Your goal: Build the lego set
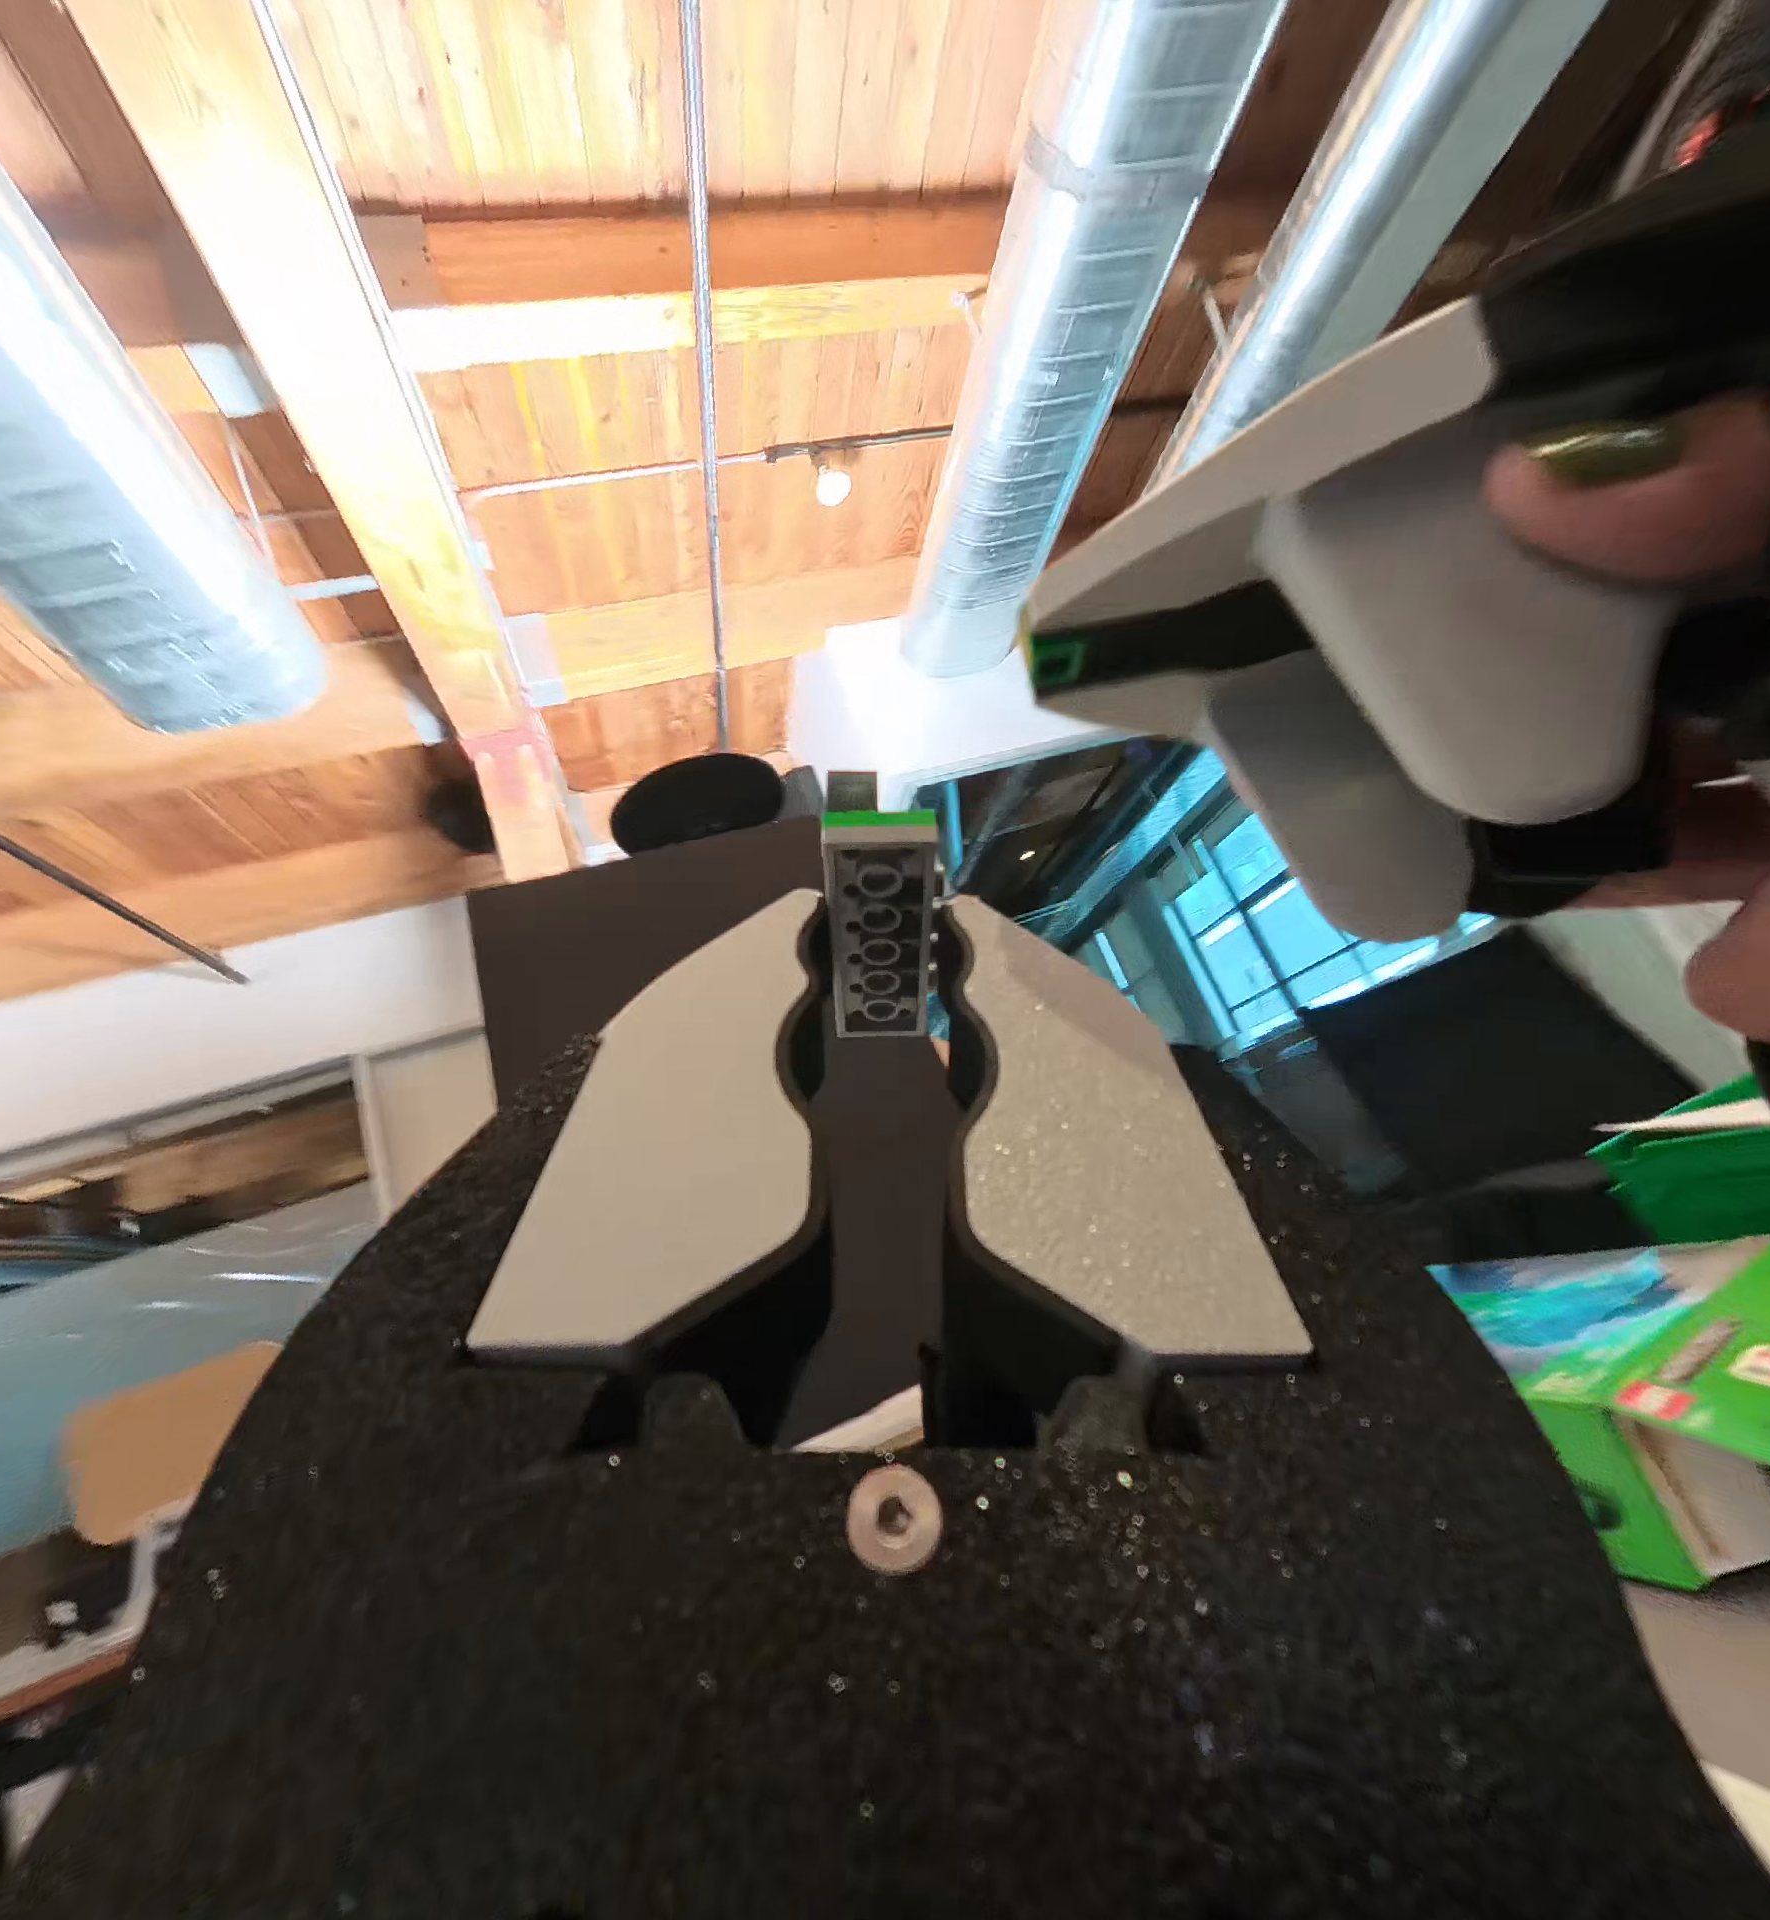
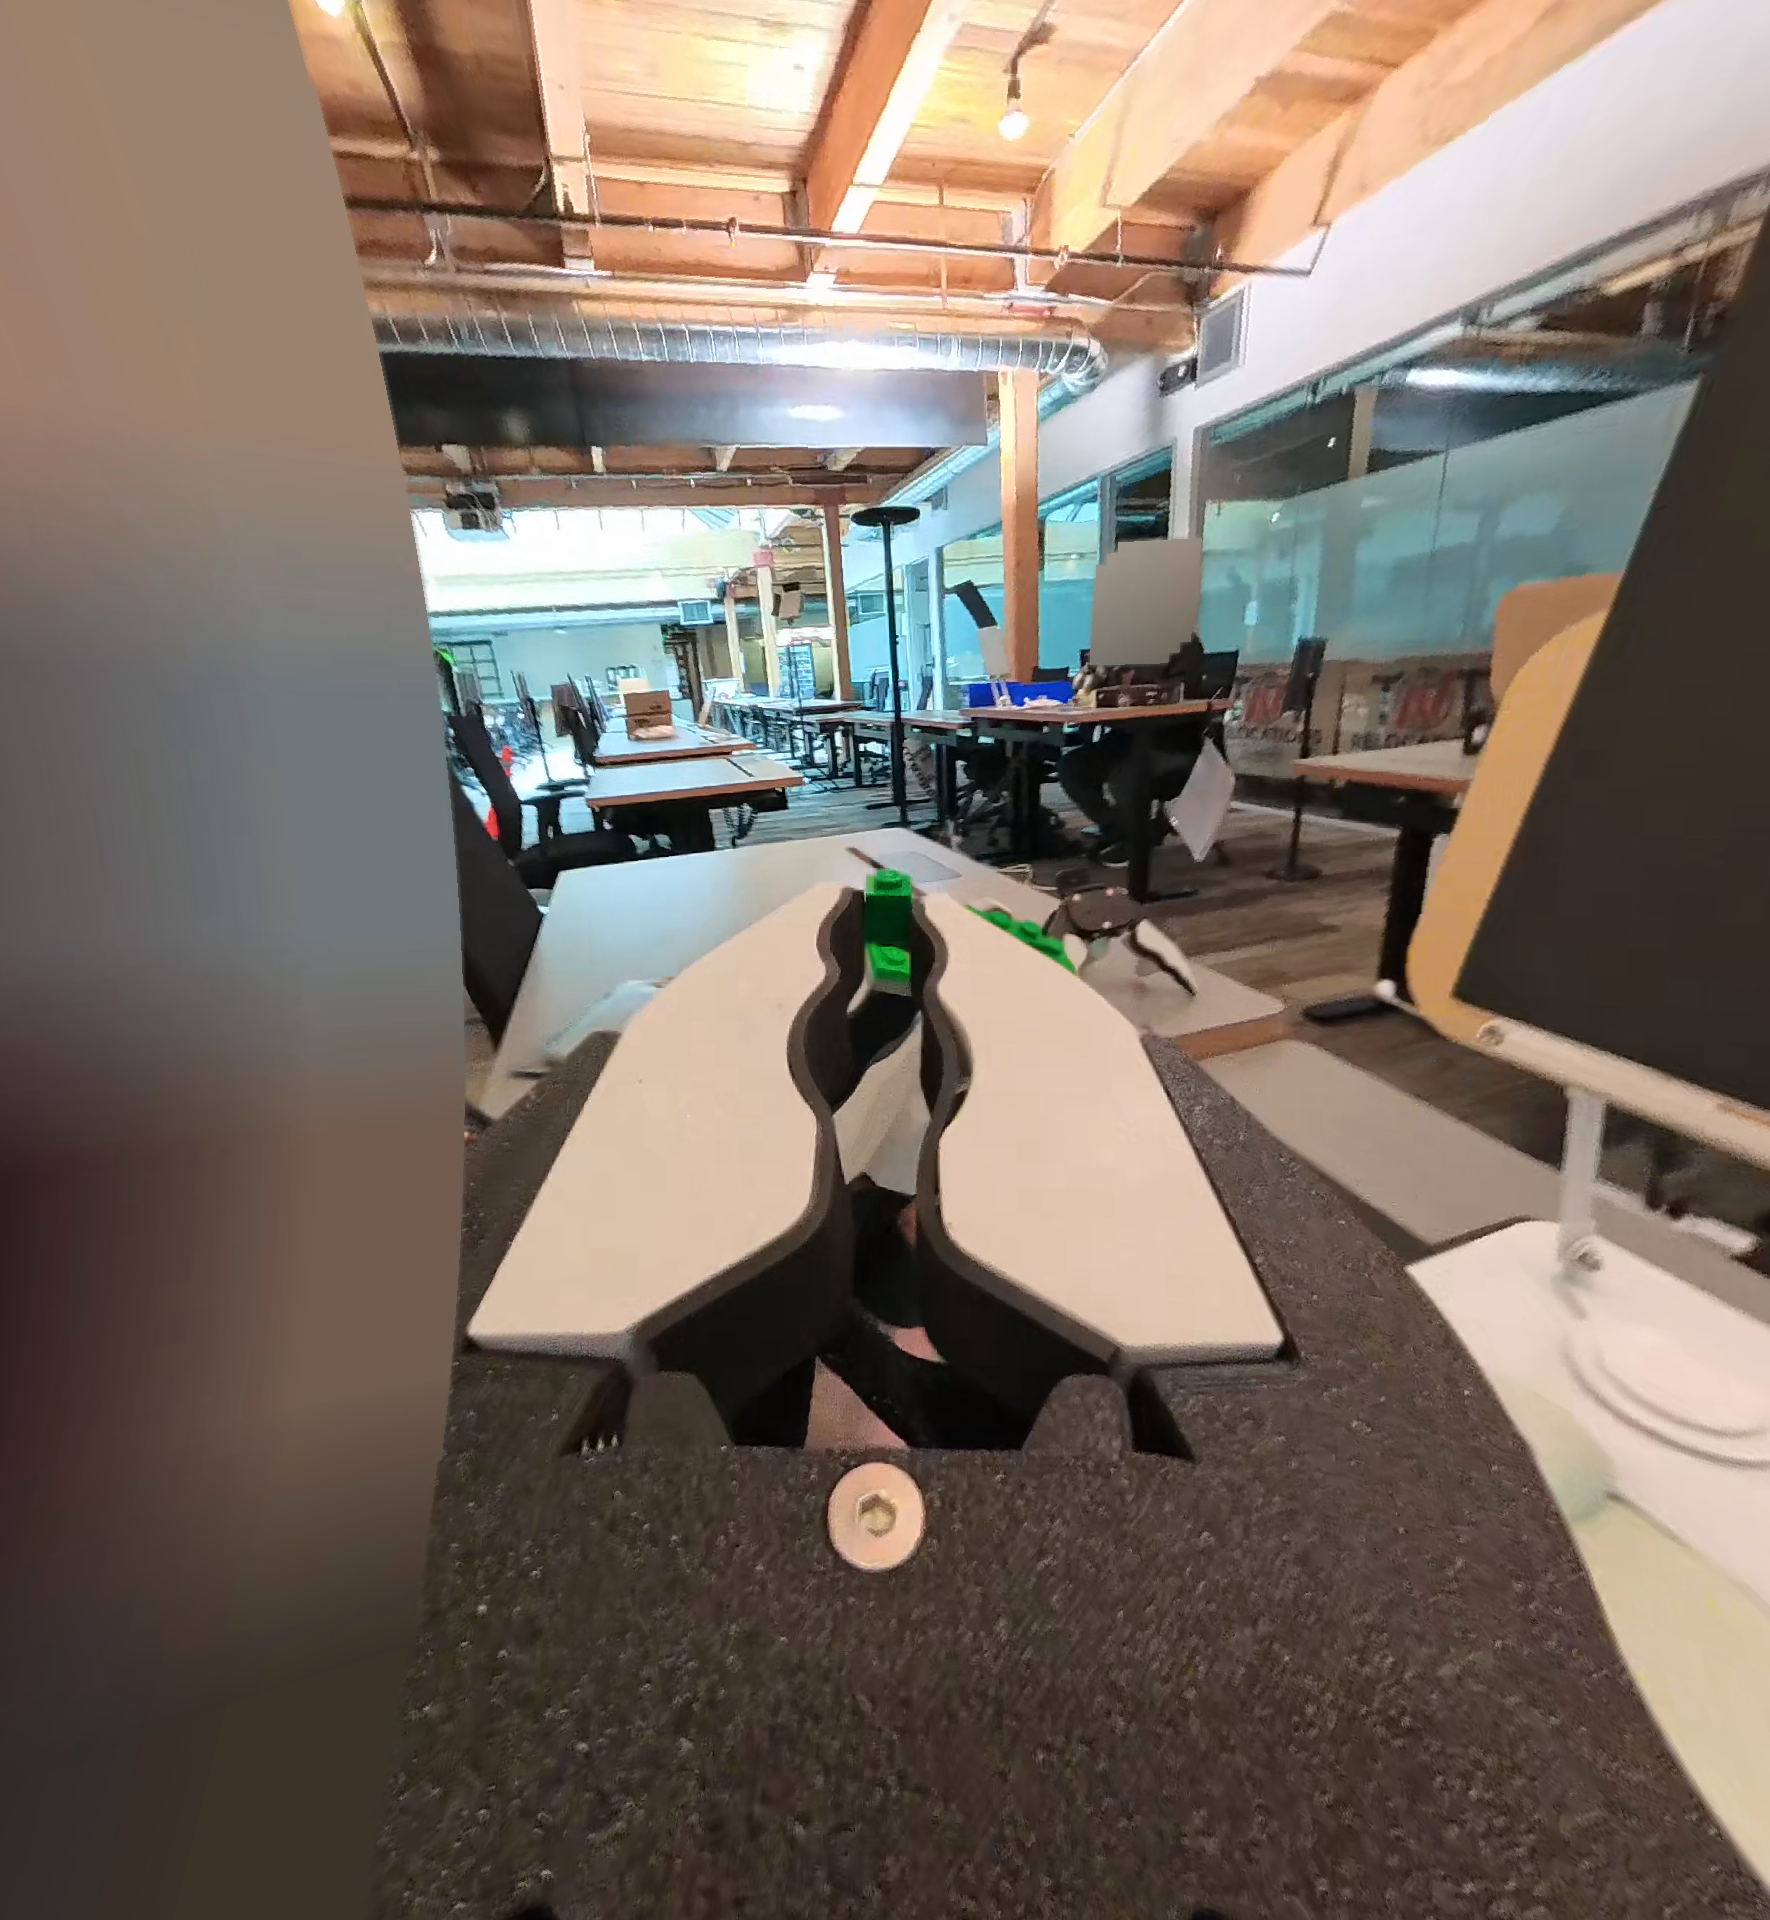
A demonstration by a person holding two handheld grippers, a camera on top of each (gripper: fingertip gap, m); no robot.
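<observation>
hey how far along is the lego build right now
Early, it seems. Done: a green layer already sits on the grey plate clamped in the left gripper. In hand: the right gripper pinches a small green brick assembly, not yet joined to it. Left: loose green pieces on the table.

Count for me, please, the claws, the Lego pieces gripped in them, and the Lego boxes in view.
Claws: 2 (left claw, right claw)
Gripped pieces: 2 (grey Lego plate, green Lego piece)
Boxes: 1 (green Lego box)
Total: 5
</observation>
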